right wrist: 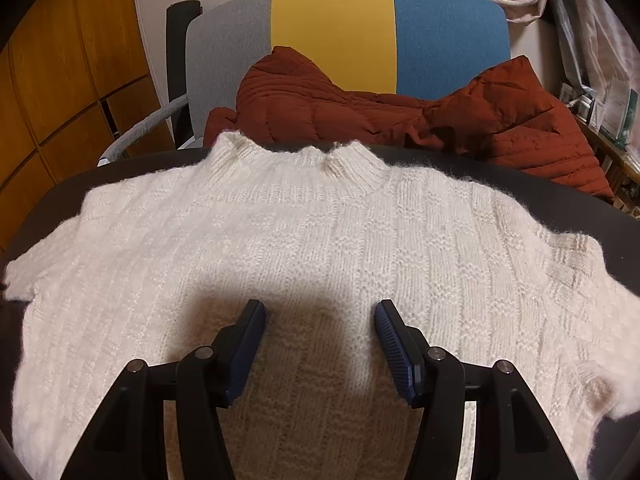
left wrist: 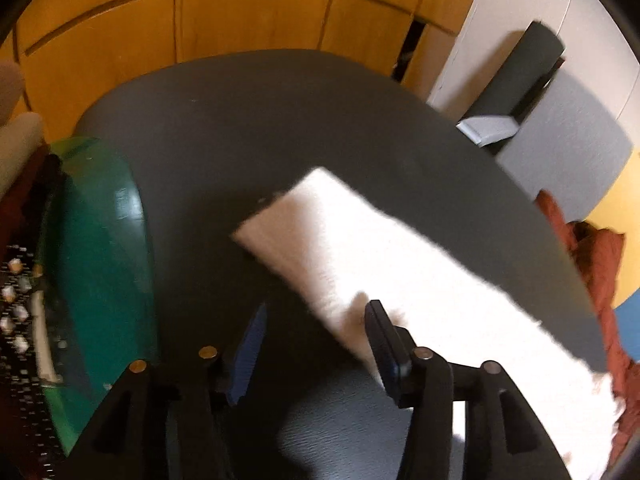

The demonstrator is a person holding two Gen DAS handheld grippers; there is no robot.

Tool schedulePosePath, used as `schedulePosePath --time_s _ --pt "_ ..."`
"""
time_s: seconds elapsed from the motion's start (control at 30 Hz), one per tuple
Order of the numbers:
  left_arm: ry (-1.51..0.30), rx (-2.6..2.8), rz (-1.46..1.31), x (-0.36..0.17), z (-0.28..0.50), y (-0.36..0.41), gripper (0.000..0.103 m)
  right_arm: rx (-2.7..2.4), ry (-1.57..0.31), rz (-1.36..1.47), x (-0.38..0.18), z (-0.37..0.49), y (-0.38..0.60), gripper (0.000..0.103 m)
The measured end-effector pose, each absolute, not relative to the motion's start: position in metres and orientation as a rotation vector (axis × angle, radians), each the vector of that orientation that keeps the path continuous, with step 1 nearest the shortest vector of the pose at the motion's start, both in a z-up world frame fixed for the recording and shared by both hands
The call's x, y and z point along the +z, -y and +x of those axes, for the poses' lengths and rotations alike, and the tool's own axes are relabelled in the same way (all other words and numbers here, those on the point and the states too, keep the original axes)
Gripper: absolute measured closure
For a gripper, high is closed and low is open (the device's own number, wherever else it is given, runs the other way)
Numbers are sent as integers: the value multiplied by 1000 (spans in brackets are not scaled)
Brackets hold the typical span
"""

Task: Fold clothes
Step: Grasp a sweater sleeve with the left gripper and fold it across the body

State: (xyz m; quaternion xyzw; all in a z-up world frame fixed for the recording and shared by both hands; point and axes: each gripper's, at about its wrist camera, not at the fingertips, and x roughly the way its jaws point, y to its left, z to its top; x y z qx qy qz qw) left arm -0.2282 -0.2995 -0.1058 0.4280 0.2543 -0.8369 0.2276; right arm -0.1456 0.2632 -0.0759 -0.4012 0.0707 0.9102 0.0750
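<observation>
A white knitted sweater (right wrist: 320,240) lies flat on the dark grey table (right wrist: 580,200), collar toward the far edge. My right gripper (right wrist: 320,320) is open and empty, hovering over the sweater's middle. In the left wrist view one sleeve of the sweater (left wrist: 380,272) stretches across the dark table (left wrist: 240,120), overexposed and blurred. My left gripper (left wrist: 316,320) is open; its right finger (left wrist: 384,336) is over the sleeve's edge, its left finger over bare table. Nothing is held.
A rust-red quilted jacket (right wrist: 400,112) lies on a grey, yellow and blue chair (right wrist: 332,32) behind the table. A green object (left wrist: 100,260) stands at the table's left. Wooden cabinets (left wrist: 240,12) stand behind.
</observation>
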Motion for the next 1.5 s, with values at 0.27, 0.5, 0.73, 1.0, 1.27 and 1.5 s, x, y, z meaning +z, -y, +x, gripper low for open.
schedulePosePath --time_s 0.27,0.5,0.73,1.0,1.27,1.5 --pt "-525 -2290 1188 -112 -250 281 45 2729 -209 -1202 -76 -146 -263 43" --pt "-369 -2386 1172 -102 -269 250 93 2732 -219 -1199 -76 -144 -265 43" --pt "-433 -2482 994 -58 -273 228 94 2736 -231 -1196 -76 -144 -265 43" --pt "-336 -2806 796 12 -275 123 94 2736 -236 -1195 -76 -144 -265 43" --pt "-225 -3119 821 29 -299 -15 94 2739 -247 -1191 -76 -143 -266 42" --pt "-198 -3189 1073 -10 -267 -110 94 2746 -263 -1187 -77 -143 -267 42"
